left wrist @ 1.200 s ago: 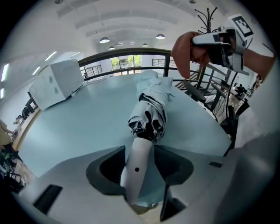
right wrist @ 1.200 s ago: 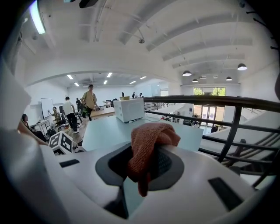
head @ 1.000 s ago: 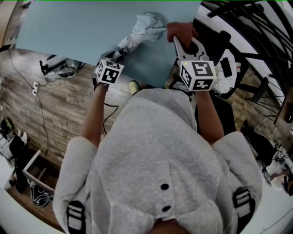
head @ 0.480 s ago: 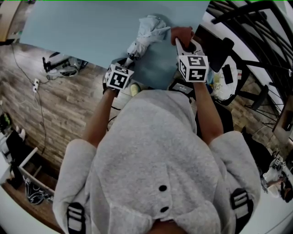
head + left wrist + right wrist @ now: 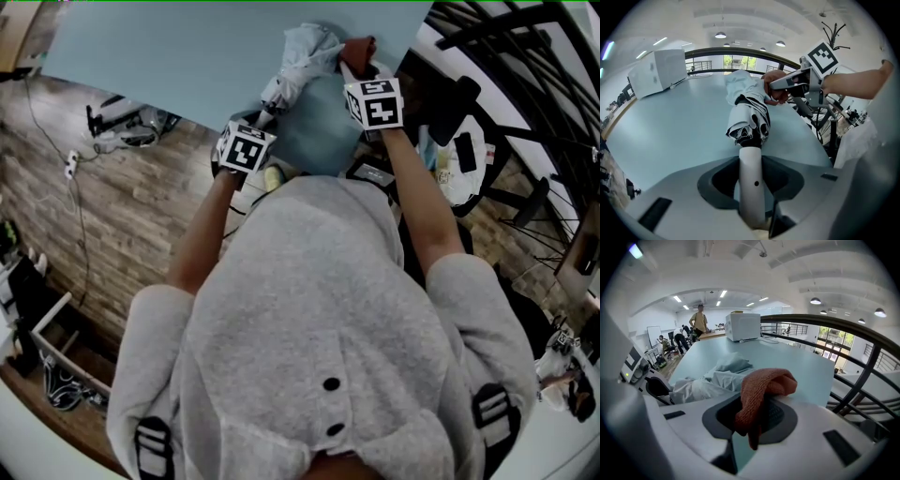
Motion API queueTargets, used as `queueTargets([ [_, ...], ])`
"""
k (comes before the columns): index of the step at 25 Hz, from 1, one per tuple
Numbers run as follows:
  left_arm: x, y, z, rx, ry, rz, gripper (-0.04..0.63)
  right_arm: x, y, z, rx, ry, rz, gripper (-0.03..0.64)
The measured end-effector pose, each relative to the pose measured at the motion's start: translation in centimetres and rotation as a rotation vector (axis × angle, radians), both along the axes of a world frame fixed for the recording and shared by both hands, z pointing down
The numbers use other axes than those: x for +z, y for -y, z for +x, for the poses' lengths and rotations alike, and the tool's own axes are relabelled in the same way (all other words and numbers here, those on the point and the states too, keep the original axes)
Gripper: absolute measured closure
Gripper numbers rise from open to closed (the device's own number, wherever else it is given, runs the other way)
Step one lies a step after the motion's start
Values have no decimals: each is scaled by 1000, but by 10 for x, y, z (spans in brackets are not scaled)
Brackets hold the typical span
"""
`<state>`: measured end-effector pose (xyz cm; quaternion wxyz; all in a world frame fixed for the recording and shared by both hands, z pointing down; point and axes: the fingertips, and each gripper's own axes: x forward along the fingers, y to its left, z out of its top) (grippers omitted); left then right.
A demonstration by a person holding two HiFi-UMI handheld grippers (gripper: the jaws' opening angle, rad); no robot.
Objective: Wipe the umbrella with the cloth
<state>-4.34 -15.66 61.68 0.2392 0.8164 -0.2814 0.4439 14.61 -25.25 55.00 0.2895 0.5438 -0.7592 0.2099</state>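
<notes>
Your right gripper (image 5: 757, 417), jaws clamped on the rust-coloured cloth (image 5: 763, 384), has come down and forward over the last second. The cloth now sits at the pale canopy of the folded umbrella (image 5: 747, 105) on the blue table (image 5: 169, 56), touching it or just short of it. Your left gripper's (image 5: 751, 180) jaws have just been closing and now pinch the umbrella's white handle (image 5: 750, 159) between them. Judgement: the umbrella is steadied, so wiping can begin.

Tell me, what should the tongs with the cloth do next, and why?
Probably lower the cloth onto the umbrella and rub along it: the right tongs grip the cloth just beside its folded fabric.
</notes>
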Motion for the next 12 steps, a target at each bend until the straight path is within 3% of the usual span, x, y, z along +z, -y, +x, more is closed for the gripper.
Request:
queueTargets([
  [5, -1, 3, -1, -1, 28, 30, 437, 8, -7, -6, -17, 58, -34, 538],
  [12, 0, 2, -2, -15, 44, 37, 437, 8, -14, -13, -37, 61, -27, 538],
])
